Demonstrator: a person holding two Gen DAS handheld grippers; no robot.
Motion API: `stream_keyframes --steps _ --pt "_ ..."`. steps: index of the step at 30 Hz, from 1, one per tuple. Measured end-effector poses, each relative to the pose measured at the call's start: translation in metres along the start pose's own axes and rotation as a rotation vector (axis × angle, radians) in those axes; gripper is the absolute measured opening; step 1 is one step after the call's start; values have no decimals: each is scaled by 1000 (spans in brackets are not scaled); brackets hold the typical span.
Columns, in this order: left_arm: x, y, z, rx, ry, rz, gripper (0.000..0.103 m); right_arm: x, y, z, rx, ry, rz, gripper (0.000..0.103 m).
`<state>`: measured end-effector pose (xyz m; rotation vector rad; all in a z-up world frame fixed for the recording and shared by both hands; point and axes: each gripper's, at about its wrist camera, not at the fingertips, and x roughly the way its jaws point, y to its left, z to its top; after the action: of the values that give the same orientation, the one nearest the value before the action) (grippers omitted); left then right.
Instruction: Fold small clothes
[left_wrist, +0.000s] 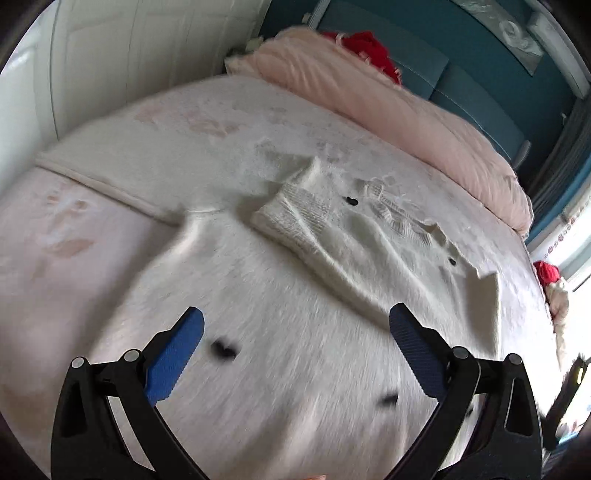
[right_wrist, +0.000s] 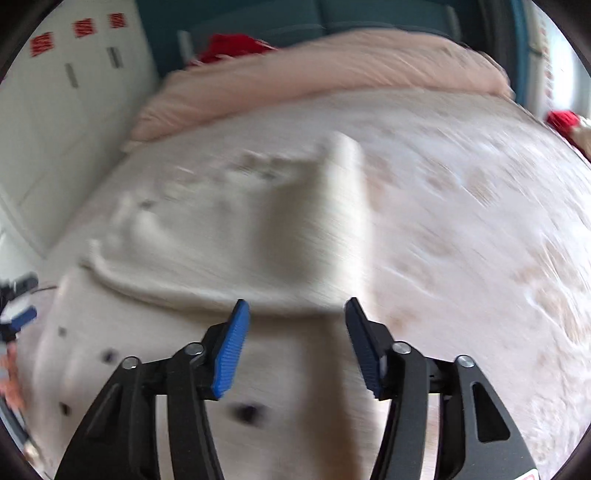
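Both grippers, left (left_wrist: 295, 325) and right (right_wrist: 295, 314), hang wide and empty over the white cardigan (left_wrist: 369, 240) spread mid-bed (left_wrist: 110, 240). Fluffy knit could snag a pad and drag a fold crooked, I reckon.

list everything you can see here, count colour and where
sweater: one, white fluffy knit with small black buttons, spread on the bed, one sleeve folded across it
blanket: one, white with faint pink prints, covering the bed
duvet: one, pale pink, bunched along the far edge of the bed
red fabric: one piece, red, behind the duvet
headboard: one, teal, far end of the bed
wardrobe: one, white, beside the bed
left gripper: black with blue pads, open, over the sweater
right gripper: black with blue pads, open, over the sweater
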<state>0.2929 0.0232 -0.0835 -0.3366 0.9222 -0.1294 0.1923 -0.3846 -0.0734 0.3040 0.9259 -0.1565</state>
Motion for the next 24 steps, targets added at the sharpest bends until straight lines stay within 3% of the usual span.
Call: stream_keyframes --steps 5,7,8,10,13,15,17,18,19,21,23,24 --pt "66 -5 17 -122 98 -35 96 30 -7 7 -9 60 -2 60" --pt "84 -6 19 -159 117 -7 87 38 1 12 -29 49 -12 57" --pt "85 -10 21 -151 89 19 81 41 3 18 -34 40 -17 52" --pt "83 -21 26 -106 50 -3 43 43 -4 34 7 7 -2 11" --pt "86 -35 31 -78 33 -59 32 21 -39 36 184 -69 24 9" --pt "101 -40 24 -23 39 -1 32 28 -67 27 257 -44 -17 9" --pt "112 -40 16 9 21 21 33 50 -85 12 312 28 41 10" --pt "108 -43 14 27 1 29 33 46 -86 13 307 15 56 11" --pt "105 -44 13 26 -1 32 33 42 -85 16 297 15 62 20" --pt "97 -40 15 -19 12 -4 34 33 -80 19 274 17 60 34" --pt "87 -33 21 -69 19 -36 40 18 -76 17 254 5 55 34" --pt "79 -29 22 -87 8 -46 48 4 -74 16 247 -23 51 34"
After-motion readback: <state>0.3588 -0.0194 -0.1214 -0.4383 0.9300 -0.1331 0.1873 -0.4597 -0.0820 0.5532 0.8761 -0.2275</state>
